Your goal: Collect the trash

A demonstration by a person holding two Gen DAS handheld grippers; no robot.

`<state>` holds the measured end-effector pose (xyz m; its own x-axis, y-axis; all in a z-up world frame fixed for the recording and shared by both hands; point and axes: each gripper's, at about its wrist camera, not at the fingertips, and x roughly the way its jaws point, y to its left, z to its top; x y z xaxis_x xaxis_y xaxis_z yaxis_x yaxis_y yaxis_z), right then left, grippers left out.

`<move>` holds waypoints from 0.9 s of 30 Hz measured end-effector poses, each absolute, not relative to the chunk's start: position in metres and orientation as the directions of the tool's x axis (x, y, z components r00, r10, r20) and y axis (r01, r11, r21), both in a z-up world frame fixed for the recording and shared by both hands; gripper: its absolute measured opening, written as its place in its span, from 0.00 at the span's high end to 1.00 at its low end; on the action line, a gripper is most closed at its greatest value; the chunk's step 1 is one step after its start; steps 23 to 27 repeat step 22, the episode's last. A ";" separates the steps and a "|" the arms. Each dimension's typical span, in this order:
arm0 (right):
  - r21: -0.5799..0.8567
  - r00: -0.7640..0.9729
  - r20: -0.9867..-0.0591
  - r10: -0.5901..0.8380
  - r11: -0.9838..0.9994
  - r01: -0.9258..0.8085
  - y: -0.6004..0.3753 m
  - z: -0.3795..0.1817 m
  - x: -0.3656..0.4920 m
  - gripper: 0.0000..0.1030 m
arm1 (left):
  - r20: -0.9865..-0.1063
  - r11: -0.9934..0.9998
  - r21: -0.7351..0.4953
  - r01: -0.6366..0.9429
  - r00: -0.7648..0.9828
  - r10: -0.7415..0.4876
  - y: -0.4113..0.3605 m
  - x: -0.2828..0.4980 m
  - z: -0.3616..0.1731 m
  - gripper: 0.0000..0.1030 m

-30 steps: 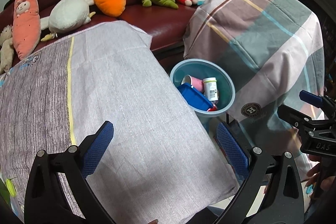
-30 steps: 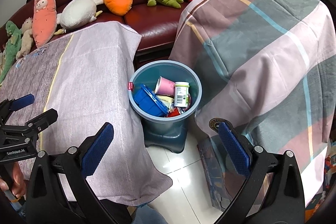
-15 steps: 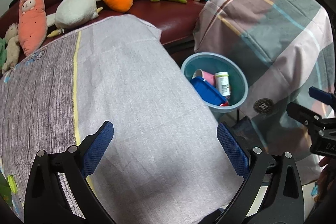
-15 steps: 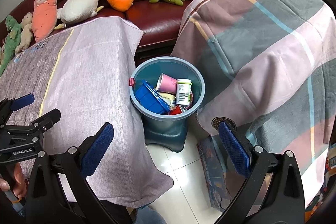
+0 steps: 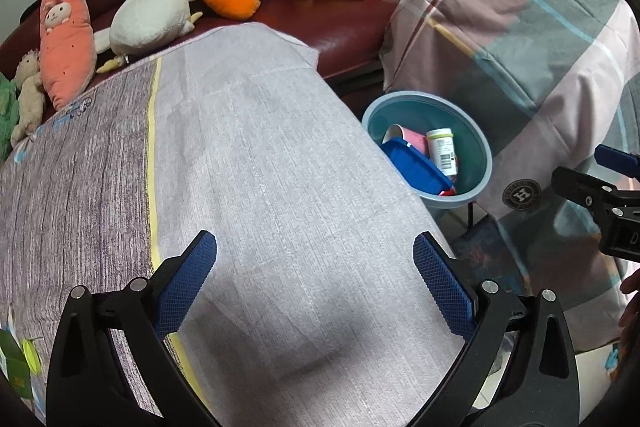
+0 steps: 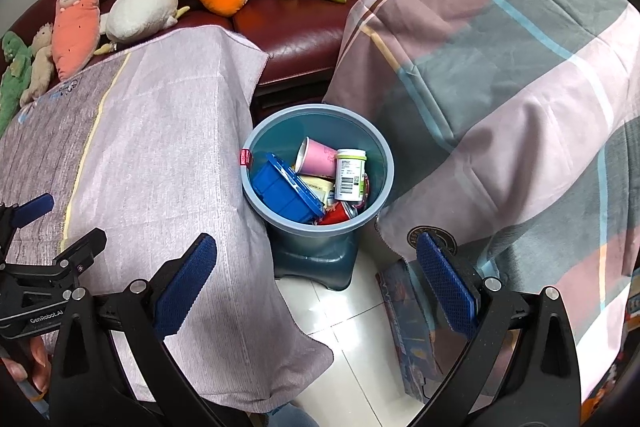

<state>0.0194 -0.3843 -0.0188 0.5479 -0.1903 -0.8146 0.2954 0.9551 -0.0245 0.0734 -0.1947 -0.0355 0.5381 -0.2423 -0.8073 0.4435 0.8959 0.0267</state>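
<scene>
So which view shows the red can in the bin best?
The right wrist view: the red can lies exposed beside the blue box. In the left wrist view the box hides all but a sliver.

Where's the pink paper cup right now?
In the right wrist view, the pink paper cup lies inside the blue bin, between the blue container and white bottle.

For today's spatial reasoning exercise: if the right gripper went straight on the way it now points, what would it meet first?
Probably the blue trash bin, or the floor just in front of it; depth is unclear. The open right gripper points between the two cloth-covered tables, with nothing nearer in line.
</scene>
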 end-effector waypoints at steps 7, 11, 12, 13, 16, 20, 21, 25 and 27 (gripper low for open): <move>-0.030 0.529 -0.827 -0.190 0.955 0.295 -0.383 -0.025 0.030 0.07 | -0.817 0.895 0.037 0.444 0.529 -0.229 -0.196 0.081 -0.043 0.04; -0.032 0.517 -0.835 -0.188 0.955 0.296 -0.384 -0.029 0.038 0.07 | -0.825 0.898 0.034 0.440 0.520 -0.223 -0.196 0.086 -0.047 0.04; -0.033 0.514 -0.837 -0.189 0.954 0.298 -0.384 -0.030 0.040 0.07 | -0.826 0.898 0.034 0.439 0.518 -0.222 -0.195 0.088 -0.048 0.04; -0.033 0.511 -0.838 -0.189 0.954 0.300 -0.384 -0.030 0.041 0.07 | -0.827 0.898 0.033 0.438 0.517 -0.221 -0.195 0.089 -0.048 0.04; -0.035 0.501 -0.844 -0.191 0.952 0.304 -0.385 -0.033 0.046 0.07 | -0.832 0.899 0.027 0.437 0.508 -0.222 -0.195 0.093 -0.051 0.04; -0.039 0.487 -0.853 -0.190 0.952 0.303 -0.384 -0.037 0.052 0.07 | -0.837 0.904 0.024 0.427 0.503 -0.215 -0.193 0.098 -0.054 0.04; -0.035 0.482 -0.856 -0.185 0.953 0.302 -0.385 -0.038 0.053 0.07 | -0.840 0.905 0.028 0.425 0.500 -0.209 -0.192 0.100 -0.056 0.04; -0.036 0.480 -0.858 -0.185 0.952 0.303 -0.385 -0.039 0.054 0.07 | -0.842 0.906 0.030 0.422 0.499 -0.205 -0.193 0.101 -0.057 0.04; -0.036 0.480 -0.858 -0.185 0.952 0.303 -0.385 -0.039 0.054 0.07 | -0.842 0.906 0.030 0.422 0.499 -0.205 -0.193 0.101 -0.057 0.04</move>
